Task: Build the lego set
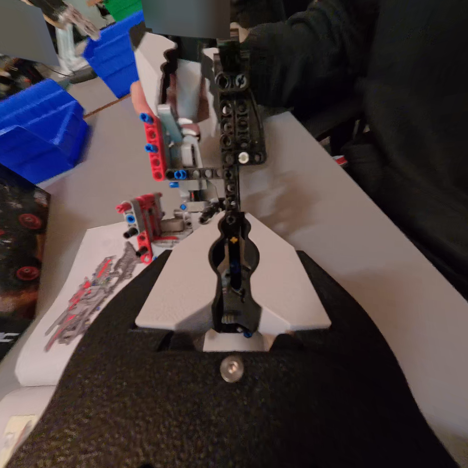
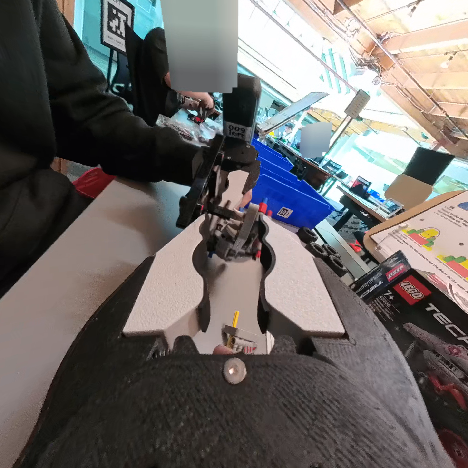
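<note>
My left gripper (image 1: 231, 219) is shut on a long black beam frame (image 1: 236, 126) that stands up from its white fingertips. A grey crossbeam with blue pins (image 1: 195, 174) joins this frame to a grey and red assembly (image 1: 167, 141). My right gripper (image 2: 233, 238) is closed around that grey and red assembly (image 2: 240, 235) and holds it above the table. The right gripper also shows at the top of the left wrist view (image 1: 186, 101). The left gripper shows farther off in the right wrist view (image 2: 229, 187), beside the black frame (image 2: 195, 192).
A second red and grey sub-assembly (image 1: 144, 228) lies on the open instruction booklet (image 1: 76, 291). Blue bins (image 1: 38, 131) and the set's box (image 1: 17, 253) stand to the left. Black tyres (image 2: 324, 250) lie by the box (image 2: 405, 304). A small grey piece with a yellow axle (image 2: 238, 336) sits low between the right fingers. The grippers' ends are close to 8 centimeters from one another.
</note>
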The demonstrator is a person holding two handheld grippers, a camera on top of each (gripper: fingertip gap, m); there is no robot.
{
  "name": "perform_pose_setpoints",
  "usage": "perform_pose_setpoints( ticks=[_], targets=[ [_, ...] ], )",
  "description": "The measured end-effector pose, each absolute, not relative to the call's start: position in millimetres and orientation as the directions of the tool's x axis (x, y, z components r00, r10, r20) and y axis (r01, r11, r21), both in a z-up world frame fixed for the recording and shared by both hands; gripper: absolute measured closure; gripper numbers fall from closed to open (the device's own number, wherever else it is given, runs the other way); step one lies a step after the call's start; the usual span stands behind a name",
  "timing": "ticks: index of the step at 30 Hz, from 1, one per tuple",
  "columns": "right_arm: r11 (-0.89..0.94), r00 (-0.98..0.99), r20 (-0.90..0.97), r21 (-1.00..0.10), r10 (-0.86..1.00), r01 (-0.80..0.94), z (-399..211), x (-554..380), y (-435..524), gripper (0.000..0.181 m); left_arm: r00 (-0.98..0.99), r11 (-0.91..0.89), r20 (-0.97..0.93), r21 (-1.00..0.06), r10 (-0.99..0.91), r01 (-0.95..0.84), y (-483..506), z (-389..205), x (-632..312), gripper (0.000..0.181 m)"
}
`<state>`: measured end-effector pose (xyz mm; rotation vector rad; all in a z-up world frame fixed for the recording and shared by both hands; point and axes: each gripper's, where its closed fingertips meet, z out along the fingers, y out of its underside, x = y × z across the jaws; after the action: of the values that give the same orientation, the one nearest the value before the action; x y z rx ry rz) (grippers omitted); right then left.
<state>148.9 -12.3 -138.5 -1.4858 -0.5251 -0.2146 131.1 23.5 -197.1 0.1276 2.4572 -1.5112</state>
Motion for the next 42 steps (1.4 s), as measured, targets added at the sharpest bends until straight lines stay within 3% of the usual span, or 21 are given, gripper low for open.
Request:
perform_pose_setpoints(
  ticks=[5,12,16,29,42],
  targets=[
    [0.019,0.833,0.504,-0.858,0.227,0.514,-143,161,-3,0.13,-0.99,0.473,-0.135,-0.87,0.042,0.138,35,-204,131,0.178],
    [0.047,0.767,0.424,-0.886,0.481,0.461,-143,140,3,0.138,-0.968,0.479,0.048,-0.874,0.248,0.079,46,-199,115,0.177],
    [0.083,0.74,0.435,-0.883,0.514,0.461,-145,133,18,0.144,-0.924,0.443,0.133,-0.895,0.359,0.043,54,-190,106,0.178],
    [0.262,0.799,0.284,-0.951,0.53,0.164,-128,139,30,0.148,-0.842,0.325,0.182,-0.946,0.508,-0.008,68,-178,109,0.178],
    [0.309,0.8,0.253,-0.947,0.544,0.09,-126,139,35,0.151,-0.803,0.233,0.196,-0.97,0.563,-0.073,76,-174,111,0.177]
  ],
)
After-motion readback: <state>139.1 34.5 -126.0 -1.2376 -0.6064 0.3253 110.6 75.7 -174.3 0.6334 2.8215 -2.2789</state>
